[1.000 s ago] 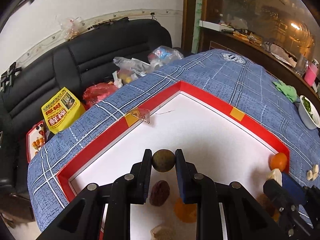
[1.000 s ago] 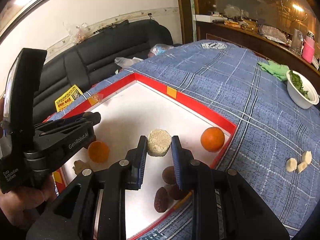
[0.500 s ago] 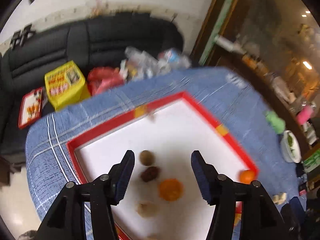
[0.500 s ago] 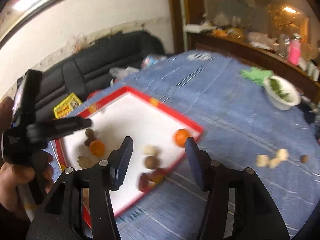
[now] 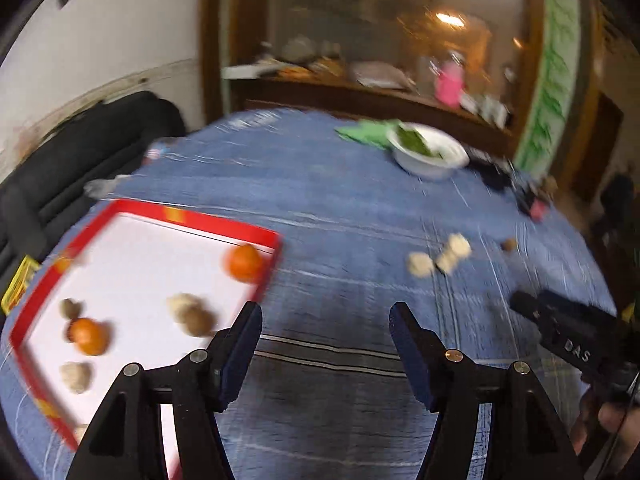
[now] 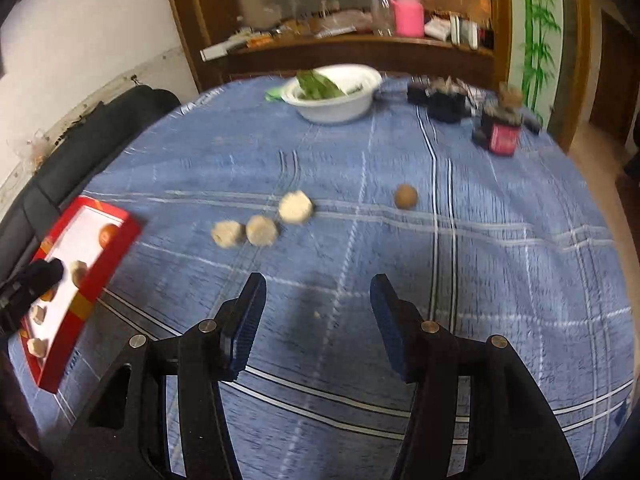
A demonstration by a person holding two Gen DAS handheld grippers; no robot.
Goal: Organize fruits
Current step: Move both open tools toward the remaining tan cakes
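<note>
Moved: both grippers let go their fruit in the red tray [image 5: 256, 232] and swung right.
Left gripper [image 5: 326, 344]: fingers wide, empty.
Right gripper [image 6: 318, 316]: fingers wide, empty.
Remaining: three pale pieces [image 6: 260, 230], brown fruit [image 6: 406, 197], far right on counter [image 6: 500, 260].
Room: sofa left, cluttered shelf behind.

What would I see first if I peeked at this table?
The red-rimmed white tray at the left, with bright oranges and brown fruits inside. Three pale chunks and one brown ball lie on the blue checked cloth, with both open grippers above it.
</note>
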